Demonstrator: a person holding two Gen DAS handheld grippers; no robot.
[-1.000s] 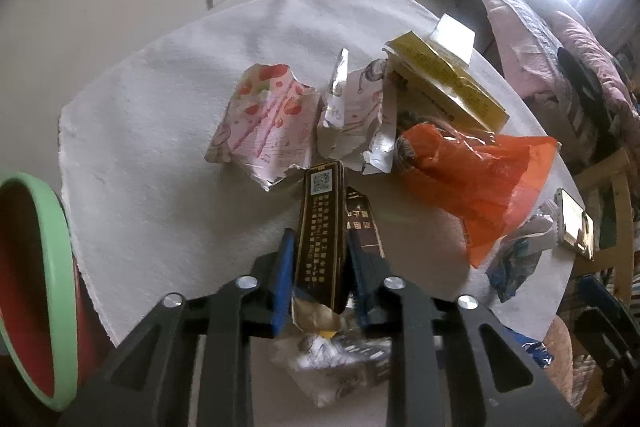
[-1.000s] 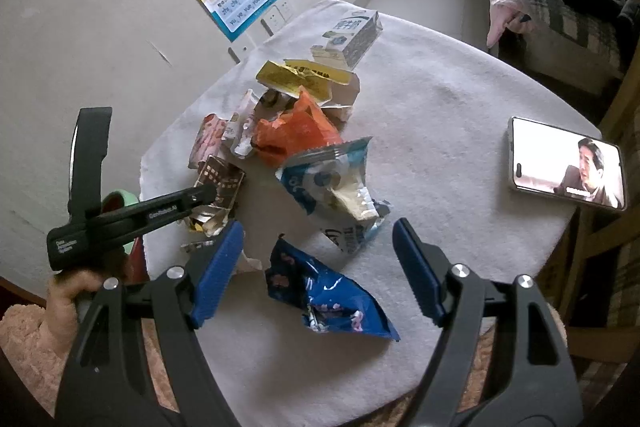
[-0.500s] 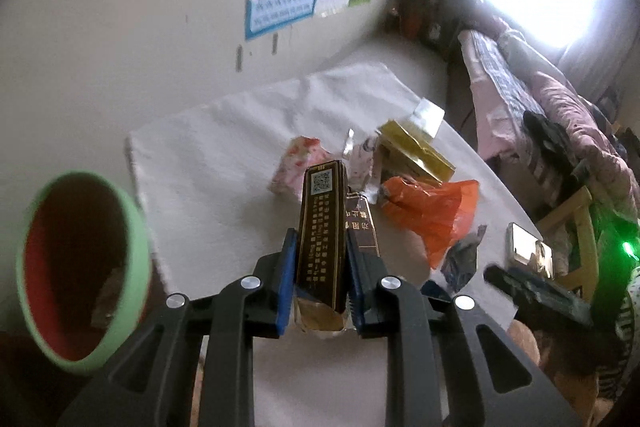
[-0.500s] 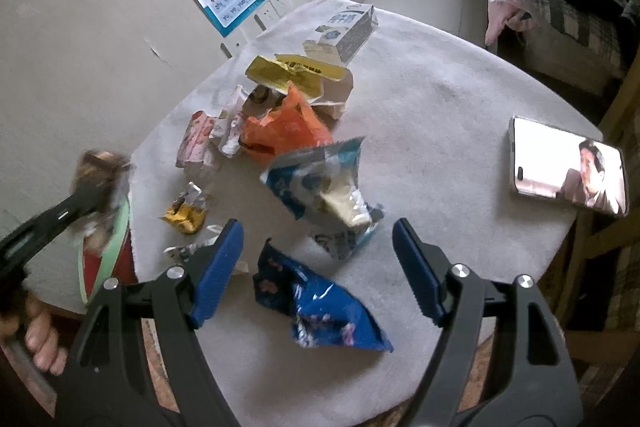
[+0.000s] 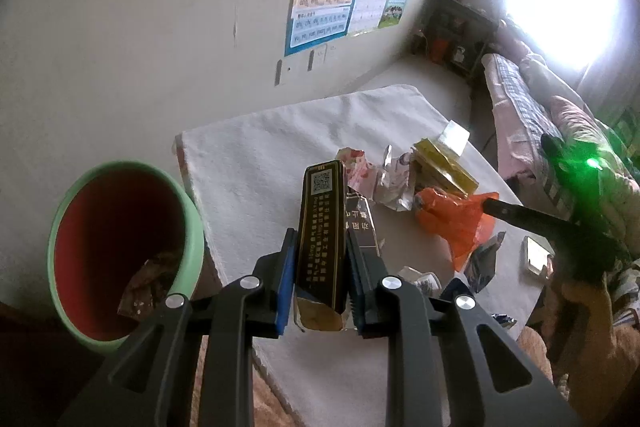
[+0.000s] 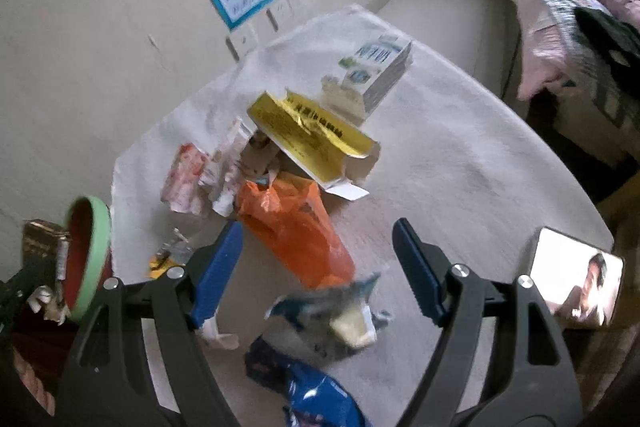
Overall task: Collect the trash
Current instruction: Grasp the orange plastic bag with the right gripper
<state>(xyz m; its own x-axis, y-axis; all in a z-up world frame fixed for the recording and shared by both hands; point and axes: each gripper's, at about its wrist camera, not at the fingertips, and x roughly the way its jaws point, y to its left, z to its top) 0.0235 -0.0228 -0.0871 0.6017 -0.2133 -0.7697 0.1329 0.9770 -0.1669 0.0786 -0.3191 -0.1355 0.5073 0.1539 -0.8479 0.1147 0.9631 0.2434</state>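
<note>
Two grippers over white-clothed table (image 6: 460, 155). Green-rimmed red bin (image 5: 120, 247) at table's left edge, wrappers inside. Orange bag (image 6: 296, 227) lies mid-pile. Left gripper (image 5: 320, 259) clamped on dark cigarette box (image 5: 320, 235), raised beside bin. Right gripper (image 6: 316, 267) jaws apart, empty, above orange bag.

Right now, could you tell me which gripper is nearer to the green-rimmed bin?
Left. The left gripper, holding a dark box, is beside the bin; the right gripper hovers over the table's orange bag.
</note>
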